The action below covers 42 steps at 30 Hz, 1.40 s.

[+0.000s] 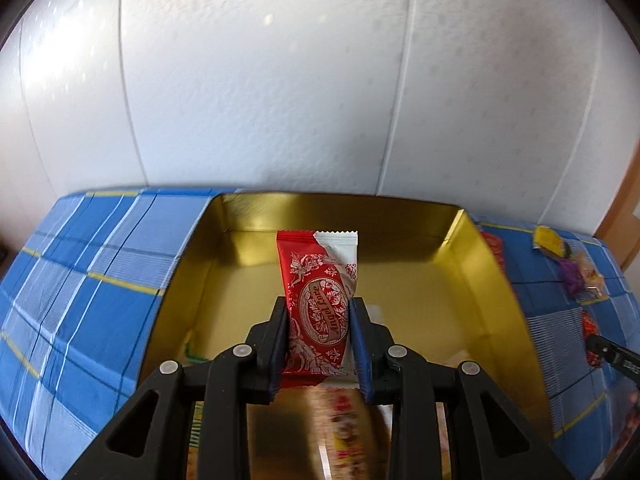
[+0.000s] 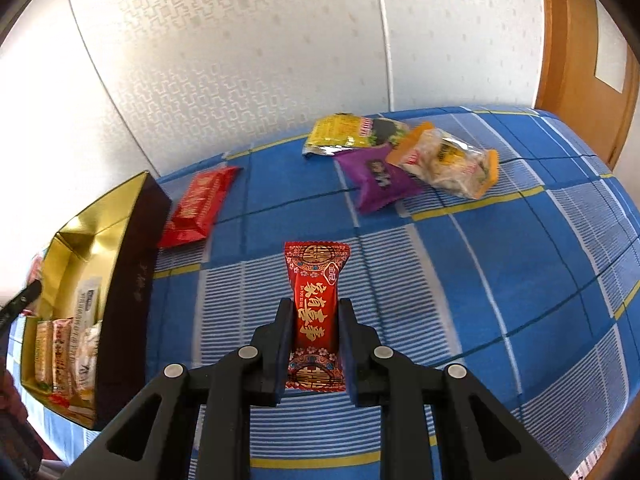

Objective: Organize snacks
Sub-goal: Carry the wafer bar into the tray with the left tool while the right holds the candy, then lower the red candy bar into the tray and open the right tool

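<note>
Left gripper (image 1: pixel 319 312) pinches a red-and-white snack packet (image 1: pixel 320 300) above the gold-lined box (image 1: pixel 476 264), which holds several packets (image 2: pixel 66 356) at its near end. Right gripper (image 2: pixel 313 312) clamps a red candy packet (image 2: pixel 316 316) over the blue checked cloth (image 2: pixel 520 280).

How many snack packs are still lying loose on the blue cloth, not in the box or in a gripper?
4: a red pack beside the box; farther back, yellow, purple and clear orange-edged packs clustered together. More may lie out of view.
</note>
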Each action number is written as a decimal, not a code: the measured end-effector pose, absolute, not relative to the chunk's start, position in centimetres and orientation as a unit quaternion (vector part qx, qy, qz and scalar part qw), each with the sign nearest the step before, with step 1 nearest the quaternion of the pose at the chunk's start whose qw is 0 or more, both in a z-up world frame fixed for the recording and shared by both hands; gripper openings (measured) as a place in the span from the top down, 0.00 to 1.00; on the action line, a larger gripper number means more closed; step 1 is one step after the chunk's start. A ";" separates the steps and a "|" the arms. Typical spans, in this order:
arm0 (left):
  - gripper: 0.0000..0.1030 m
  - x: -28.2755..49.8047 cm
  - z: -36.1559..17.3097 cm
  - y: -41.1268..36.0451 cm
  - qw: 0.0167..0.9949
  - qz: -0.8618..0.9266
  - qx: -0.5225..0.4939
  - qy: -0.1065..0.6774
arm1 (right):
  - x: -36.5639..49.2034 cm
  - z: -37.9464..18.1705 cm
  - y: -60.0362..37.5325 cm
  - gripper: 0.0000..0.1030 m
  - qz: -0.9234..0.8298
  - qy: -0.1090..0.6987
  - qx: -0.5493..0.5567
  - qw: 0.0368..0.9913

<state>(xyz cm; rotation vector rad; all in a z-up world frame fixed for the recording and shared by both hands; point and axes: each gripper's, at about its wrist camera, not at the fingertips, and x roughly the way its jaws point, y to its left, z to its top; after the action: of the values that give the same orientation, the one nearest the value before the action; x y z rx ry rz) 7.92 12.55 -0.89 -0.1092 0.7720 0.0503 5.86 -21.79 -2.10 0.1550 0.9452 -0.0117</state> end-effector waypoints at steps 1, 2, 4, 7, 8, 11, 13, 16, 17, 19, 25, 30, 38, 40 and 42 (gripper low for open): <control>0.71 8.1 -1.2 13.0 0.922 0.028 -0.055 0.382 | 5.8 -2.0 -21.5 0.79 -0.002 0.454 0.074 0.888; 0.71 8.2 -1.6 13.5 0.918 0.033 -0.059 0.390 | 5.9 -1.9 -21.1 0.79 0.001 0.453 0.074 0.889; 0.71 8.6 -2.1 14.0 0.912 0.032 -0.065 0.403 | 5.9 -1.7 -20.4 0.79 0.010 0.450 0.076 0.890; 0.71 8.4 -2.6 14.6 0.908 0.036 -0.067 0.413 | 6.1 -1.3 -19.5 0.79 0.021 0.446 0.077 0.891; 0.71 8.3 -2.6 14.8 0.907 0.037 -0.066 0.414 | 6.2 -1.2 -19.2 0.79 0.025 0.445 0.078 0.892; 0.71 8.2 -2.7 15.0 0.907 0.040 -0.065 0.414 | 6.2 -0.9 -18.4 0.79 0.038 0.441 0.081 0.893; 0.71 8.3 -2.7 15.0 0.907 0.039 -0.065 0.414 | 6.2 -0.7 -17.9 0.79 0.044 0.437 0.083 0.894; 0.71 8.3 -2.8 14.9 0.907 0.038 -0.060 0.416 | 6.2 -0.4 -17.1 0.79 0.058 0.434 0.091 0.894; 0.71 8.3 -2.8 14.9 0.906 0.036 -0.059 0.417 | 6.2 -0.3 -16.9 0.79 0.061 0.433 0.093 0.895; 0.71 8.5 -3.0 14.9 0.905 0.037 -0.059 0.420 | 6.2 -0.2 -16.3 0.79 0.070 0.431 0.096 0.895; 0.71 7.4 -2.6 14.7 0.904 0.030 -0.067 0.422 | 6.2 0.0 -14.3 0.79 0.094 0.428 0.092 0.894; 0.64 5.8 -2.2 14.3 0.906 0.019 -0.057 0.418 | 6.3 0.0 -12.8 0.79 0.111 0.426 0.091 0.893; 0.62 4.5 -2.1 14.2 0.906 0.013 -0.051 0.420 | 6.3 0.5 -9.8 0.79 0.141 0.417 0.073 0.895; 0.61 4.4 -2.0 14.2 0.906 0.013 -0.053 0.420 | 6.3 0.5 -8.9 0.79 0.150 0.415 0.068 0.895; 0.60 4.2 -1.9 14.1 0.907 0.011 -0.057 0.418 | 6.4 0.4 -7.8 0.79 0.160 0.417 0.060 0.893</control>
<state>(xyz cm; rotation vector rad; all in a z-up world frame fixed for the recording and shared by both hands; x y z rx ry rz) 4.16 14.15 -1.91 -0.1169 0.8633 0.0230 6.44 -7.81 0.38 0.1238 0.8643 0.3318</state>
